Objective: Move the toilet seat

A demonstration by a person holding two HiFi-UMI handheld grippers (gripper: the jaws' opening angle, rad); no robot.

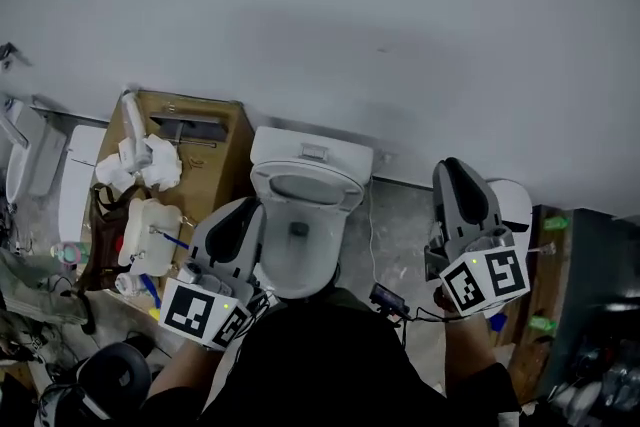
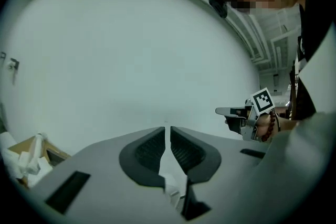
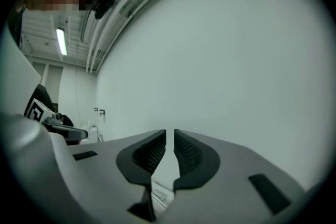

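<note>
The toilet point(image 1: 300, 260) stands against the white wall point(image 1: 330, 5), between the two grippers and lower than both. The left gripper point(image 1: 240, 217) hangs just to the left of the bowl, its jaws level with the bowl's left edge. The right gripper point(image 1: 455, 173) is well off to the right, over the grey floor point(image 1: 395, 250).

The toilet seat point(image 1: 342, 192) shows as a white ring just in front of the tank point(image 1: 312, 151). It seems tipped up and back, but the steep angle leaves that unsure. Neither pair of jaws touches it.

In the left gripper view, the left gripper point(image 2: 168, 131) has its jaws drawn together to a thin slit with nothing between them. They point at bare wall, and the right gripper point(image 2: 223, 111) is out to their right.

In the right gripper view, the right gripper point(image 3: 170, 135) likewise has its jaws closed to a narrow gap with nothing held. These also face the wall.

A cardboard box point(image 1: 215, 130) with white rags point(image 1: 140, 160) on it sits left of the left jaws.
</note>
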